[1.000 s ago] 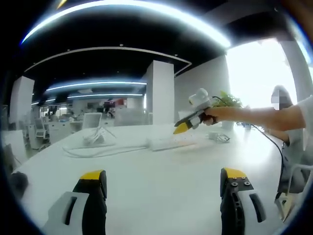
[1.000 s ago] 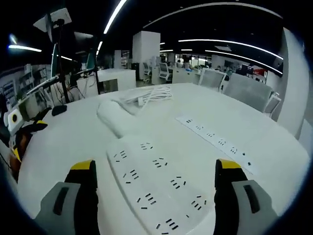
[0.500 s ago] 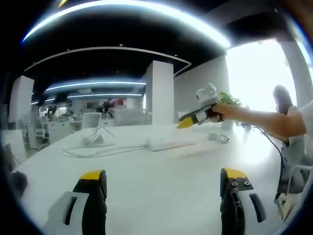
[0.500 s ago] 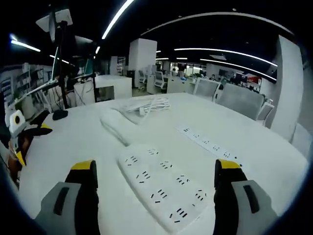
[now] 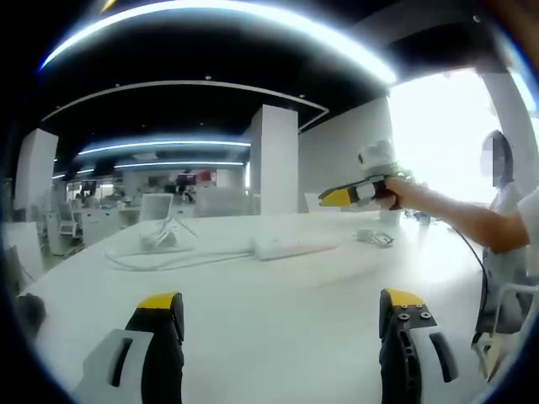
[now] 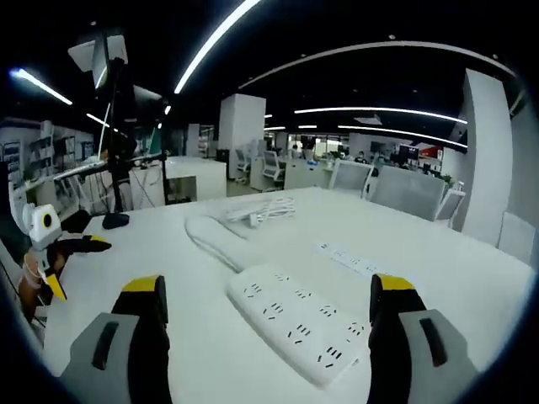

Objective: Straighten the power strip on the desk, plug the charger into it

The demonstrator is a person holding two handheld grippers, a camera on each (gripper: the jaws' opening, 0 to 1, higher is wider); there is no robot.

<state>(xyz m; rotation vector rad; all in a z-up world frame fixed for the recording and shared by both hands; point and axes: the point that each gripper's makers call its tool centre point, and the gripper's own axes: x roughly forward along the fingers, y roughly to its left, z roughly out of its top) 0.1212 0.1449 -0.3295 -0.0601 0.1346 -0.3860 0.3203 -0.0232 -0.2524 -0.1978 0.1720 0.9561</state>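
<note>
Still on the straightening step, I judge: right gripper (image 6: pixel 263 337) wide open, empty, above the power strip (image 6: pixel 299 321) lying skewed mid-desk (image 6: pixel 438 278); left gripper (image 5: pixel 282 332) also spread, empty, near the desk edge; next: grip and square it.

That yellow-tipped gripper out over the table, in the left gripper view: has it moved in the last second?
Yes. The right gripper has risen and drifted right, away from the power strip.
</note>
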